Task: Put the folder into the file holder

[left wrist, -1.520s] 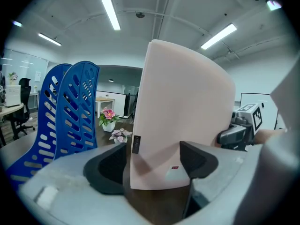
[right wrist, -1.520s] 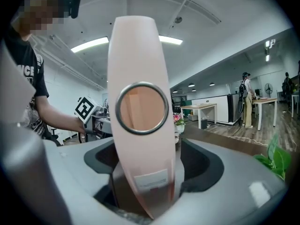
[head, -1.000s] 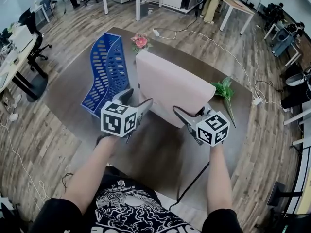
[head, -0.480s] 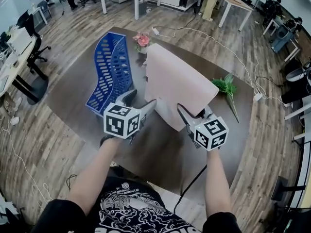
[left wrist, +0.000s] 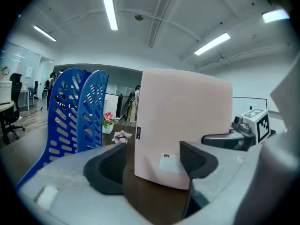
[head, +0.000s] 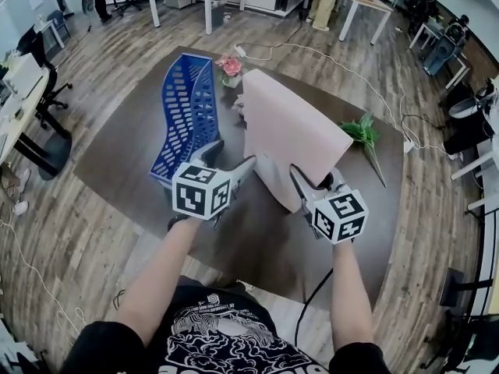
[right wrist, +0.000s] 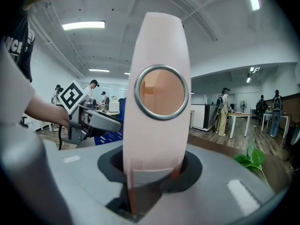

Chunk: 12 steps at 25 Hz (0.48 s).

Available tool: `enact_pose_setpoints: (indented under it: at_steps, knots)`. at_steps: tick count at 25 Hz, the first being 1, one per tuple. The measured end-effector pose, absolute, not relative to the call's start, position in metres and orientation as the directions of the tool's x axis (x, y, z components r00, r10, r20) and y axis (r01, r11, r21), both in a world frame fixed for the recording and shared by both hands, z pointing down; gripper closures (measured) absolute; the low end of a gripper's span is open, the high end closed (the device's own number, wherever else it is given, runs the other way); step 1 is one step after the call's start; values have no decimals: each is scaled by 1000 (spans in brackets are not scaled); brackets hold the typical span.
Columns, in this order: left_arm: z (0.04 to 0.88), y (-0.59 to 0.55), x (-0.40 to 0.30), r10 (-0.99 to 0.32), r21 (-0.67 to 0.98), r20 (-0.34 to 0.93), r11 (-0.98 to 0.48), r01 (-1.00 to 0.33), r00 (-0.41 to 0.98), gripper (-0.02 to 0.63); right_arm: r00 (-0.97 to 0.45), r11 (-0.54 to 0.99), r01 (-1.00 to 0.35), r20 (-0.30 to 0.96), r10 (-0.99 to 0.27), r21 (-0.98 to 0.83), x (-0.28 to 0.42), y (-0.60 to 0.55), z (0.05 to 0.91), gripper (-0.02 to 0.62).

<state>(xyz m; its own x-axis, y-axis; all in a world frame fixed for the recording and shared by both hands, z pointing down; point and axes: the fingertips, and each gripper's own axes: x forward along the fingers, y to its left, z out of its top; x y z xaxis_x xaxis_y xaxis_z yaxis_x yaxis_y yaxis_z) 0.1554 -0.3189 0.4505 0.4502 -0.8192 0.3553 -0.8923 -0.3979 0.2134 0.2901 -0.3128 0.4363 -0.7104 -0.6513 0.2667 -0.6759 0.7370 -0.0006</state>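
Right tongs (head: 316, 185): jaws have just been closing and are now clamped on the spine of the pink folder (head: 290, 135), below its ring hole. The folder is upright over the middle of the worktop (head: 117, 150), spine toward the near edge. It is just right of the blue file holder (head: 187, 107) and apart from it. The file holder stands on the left half. Left tongs (head: 231, 154): jaws apart, gripping nothing, tips near the folder's lower left corner.

Pink folder (head: 292, 135) upright, just R of blue file holder (head: 187, 107)
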Motion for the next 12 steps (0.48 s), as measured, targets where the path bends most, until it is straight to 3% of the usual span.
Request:
enact_pose_setpoints:
  at_steps: [12]
  knots:
    - [434,-288,79,-796,233,323,-457,-858,512,238,-554,572,-821,235,-798,7,244,-279,412,465]
